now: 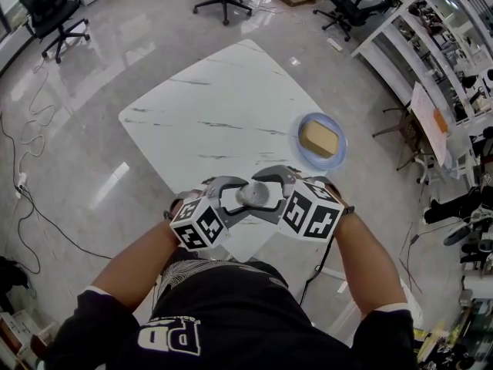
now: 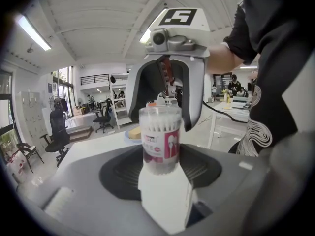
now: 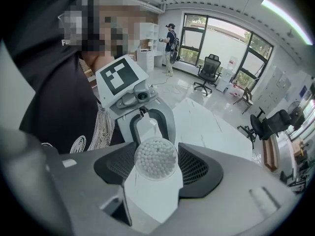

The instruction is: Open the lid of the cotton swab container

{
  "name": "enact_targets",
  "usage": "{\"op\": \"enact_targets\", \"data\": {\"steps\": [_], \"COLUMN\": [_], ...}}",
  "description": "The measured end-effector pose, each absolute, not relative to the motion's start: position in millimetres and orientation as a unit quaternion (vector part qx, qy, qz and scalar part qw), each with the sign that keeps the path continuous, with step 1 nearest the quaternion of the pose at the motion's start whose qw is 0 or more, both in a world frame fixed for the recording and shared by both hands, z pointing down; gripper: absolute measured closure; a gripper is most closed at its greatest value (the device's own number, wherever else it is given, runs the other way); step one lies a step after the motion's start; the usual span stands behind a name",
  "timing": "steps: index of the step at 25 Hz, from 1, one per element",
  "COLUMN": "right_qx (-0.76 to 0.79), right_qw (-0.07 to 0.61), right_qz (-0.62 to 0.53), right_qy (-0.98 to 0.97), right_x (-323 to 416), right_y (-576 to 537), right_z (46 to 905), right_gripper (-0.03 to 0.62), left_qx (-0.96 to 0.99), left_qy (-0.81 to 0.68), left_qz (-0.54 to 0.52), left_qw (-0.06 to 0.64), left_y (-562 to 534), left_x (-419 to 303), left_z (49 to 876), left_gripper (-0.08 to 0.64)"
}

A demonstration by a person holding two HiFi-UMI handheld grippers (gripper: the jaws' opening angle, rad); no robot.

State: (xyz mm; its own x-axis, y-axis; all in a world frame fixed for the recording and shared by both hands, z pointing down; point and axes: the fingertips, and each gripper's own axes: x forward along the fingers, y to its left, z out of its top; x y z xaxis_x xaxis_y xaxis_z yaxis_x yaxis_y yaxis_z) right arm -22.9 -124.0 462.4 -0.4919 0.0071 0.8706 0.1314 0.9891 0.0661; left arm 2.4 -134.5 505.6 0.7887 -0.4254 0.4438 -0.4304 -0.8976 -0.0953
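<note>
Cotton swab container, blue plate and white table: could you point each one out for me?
cotton swab container [image 2: 161, 144]: left gripper view, on its label.
blue plate [image 1: 300, 142]: head view, on its left rim.
white table [image 1: 223, 106]: head view, on its bare top.

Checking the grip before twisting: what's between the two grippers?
The cotton swab container, gripped by the left gripper and the right gripper; the head view shows it.

In the head view the cotton swab container [image 1: 254, 195] sits at lower centre, between the left gripper [image 1: 231, 199] on its left and the right gripper [image 1: 271, 190] on its right, over the worktop's [image 1: 216, 106] lower corner. Right of centre, a plate [image 1: 327, 162] lies on the worktop with a block [image 1: 321, 139] on it.
</note>
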Motion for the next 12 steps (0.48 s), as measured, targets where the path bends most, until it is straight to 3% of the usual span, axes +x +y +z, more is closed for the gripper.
{"op": "enact_targets", "data": {"steps": [12], "right_qx": [-0.009], "right_qw": [0.462], "right_qz": [-0.039], "right_qy": [-0.886], "right_x": [-32], "right_y": [-138], "right_z": [446], "right_gripper": [0.333], "left_qx": [0.948], "left_qy": [-0.24], "left_qz": [0.209], "left_qw": [0.01], "left_y": [-144], "left_x": [-10], "left_z": [495], "left_gripper": [0.279]}}
